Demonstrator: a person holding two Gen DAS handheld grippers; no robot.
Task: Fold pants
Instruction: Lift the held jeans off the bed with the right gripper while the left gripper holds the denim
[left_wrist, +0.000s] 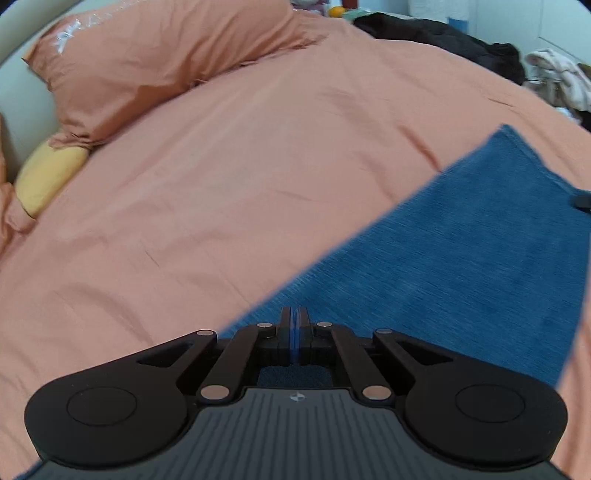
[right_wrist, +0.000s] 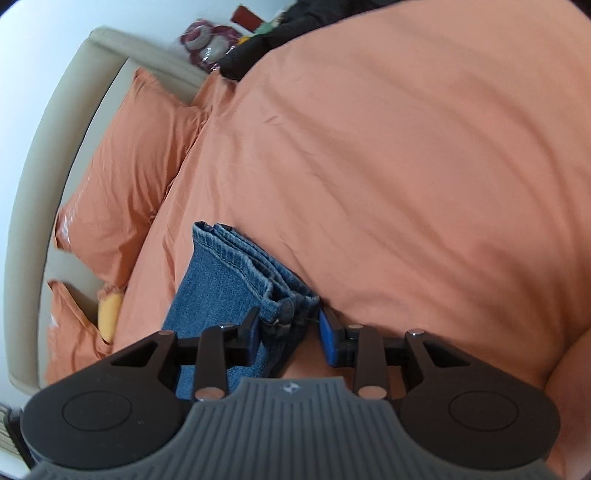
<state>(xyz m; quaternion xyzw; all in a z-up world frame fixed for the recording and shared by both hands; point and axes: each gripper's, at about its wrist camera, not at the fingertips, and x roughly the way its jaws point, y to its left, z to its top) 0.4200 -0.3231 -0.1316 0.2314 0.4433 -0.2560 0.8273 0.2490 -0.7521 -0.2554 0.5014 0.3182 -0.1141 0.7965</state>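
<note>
Salmon-orange bedding (left_wrist: 229, 192) fills both views, and on this bed we work with a claw in each hand. Our left claw (left_wrist: 294, 328) has its fingers pressed together, a thin blue strip of denim pinched between them, so it is clamped on the pants (left_wrist: 461, 266). From that grip the jeans spread forward and to the right as a broad flat panel, the long axis running diagonally from the claw toward the upper right, where a squared corner lies on the duvet. At the right edge of this view a small dark object (left_wrist: 581, 201) sits on the denim; we cannot tell what it is. Our right claw (right_wrist: 290, 334) stands apart, its blue pads (right_wrist: 327, 338) on either side of the stacked hem ends of the pants (right_wrist: 221, 280) without closing on them. In this view the folded layers run from the claw up and to the left, the stitched hems facing the duvet. Farther out, an orange pillow (left_wrist: 147, 62) leans at the beige headboard (right_wrist: 55, 147), with a yellow cushion (left_wrist: 48, 177) tucked under it. Dark clothing (left_wrist: 443, 37) is heaped at the far side of the bed, and pale garments (left_wrist: 557, 77) are piled beyond that.
</note>
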